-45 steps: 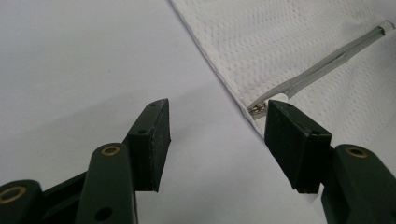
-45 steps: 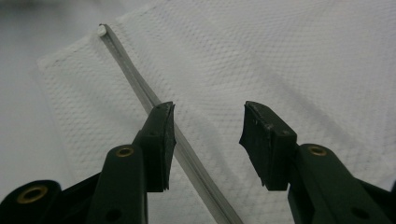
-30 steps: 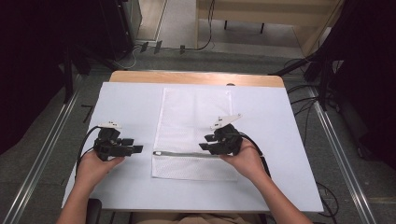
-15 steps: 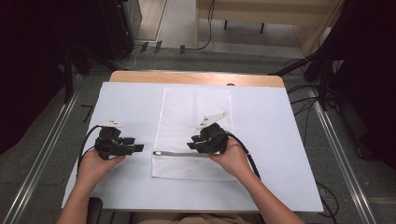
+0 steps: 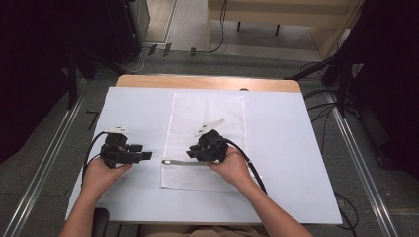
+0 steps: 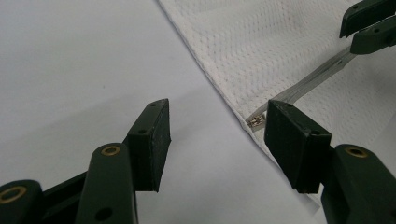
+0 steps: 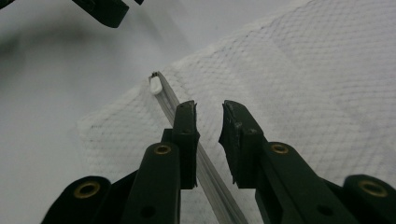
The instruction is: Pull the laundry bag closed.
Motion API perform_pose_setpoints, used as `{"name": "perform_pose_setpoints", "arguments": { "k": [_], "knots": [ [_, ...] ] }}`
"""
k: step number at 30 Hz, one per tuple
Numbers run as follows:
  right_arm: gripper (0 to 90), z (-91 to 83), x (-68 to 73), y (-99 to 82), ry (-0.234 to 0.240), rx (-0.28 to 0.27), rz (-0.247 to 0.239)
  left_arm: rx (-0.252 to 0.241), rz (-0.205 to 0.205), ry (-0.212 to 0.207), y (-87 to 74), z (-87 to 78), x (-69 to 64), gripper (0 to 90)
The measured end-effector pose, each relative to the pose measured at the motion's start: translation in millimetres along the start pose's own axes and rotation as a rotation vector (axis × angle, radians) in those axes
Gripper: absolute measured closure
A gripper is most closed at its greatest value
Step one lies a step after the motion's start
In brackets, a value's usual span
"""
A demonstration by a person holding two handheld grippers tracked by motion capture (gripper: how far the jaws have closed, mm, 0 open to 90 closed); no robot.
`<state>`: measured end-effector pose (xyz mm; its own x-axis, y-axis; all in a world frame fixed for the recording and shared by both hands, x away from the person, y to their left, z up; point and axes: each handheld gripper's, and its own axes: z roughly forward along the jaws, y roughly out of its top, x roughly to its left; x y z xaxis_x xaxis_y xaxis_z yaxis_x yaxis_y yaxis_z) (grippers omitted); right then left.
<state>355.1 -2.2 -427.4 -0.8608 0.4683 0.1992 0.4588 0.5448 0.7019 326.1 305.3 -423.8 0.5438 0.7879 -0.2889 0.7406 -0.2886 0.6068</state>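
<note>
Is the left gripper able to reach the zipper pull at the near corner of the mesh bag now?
Probably yes. The left gripper stands open just short of the zipper pull at the mesh bag edge, with bare table between; the right gripper sits farther along the zipper.

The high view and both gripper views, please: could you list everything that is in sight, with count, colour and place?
Mesh bag: one, white, flat in the middle of the table.
Zipper: one, grey, across the bag's near end; slider at its left end.
Table cover: one, white, over the wooden table.
Cables: several, black, on the floor beyond and right.
Left gripper: black, left of the bag, jaws open, empty.
Right gripper: black, over the zipper, jaws just been closing, tape between them, a gap remaining.
</note>
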Motion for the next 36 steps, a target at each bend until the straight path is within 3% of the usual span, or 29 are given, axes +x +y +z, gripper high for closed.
{"name": "perform_pose_setpoints", "arguments": {
  "k": [18,36],
  "knots": [
    [80.1,32.9,16.4,7.3,0.033,0.026,-0.037,-0.005,0.001,0.001,0.3,-0.2,1.2,41.3],
    [82.3,59.0,26.7,15.4,0.076,0.022,-0.011,-0.003,-0.001,0.004,0.1,-0.7,2.4,41.3]
  ]
}}
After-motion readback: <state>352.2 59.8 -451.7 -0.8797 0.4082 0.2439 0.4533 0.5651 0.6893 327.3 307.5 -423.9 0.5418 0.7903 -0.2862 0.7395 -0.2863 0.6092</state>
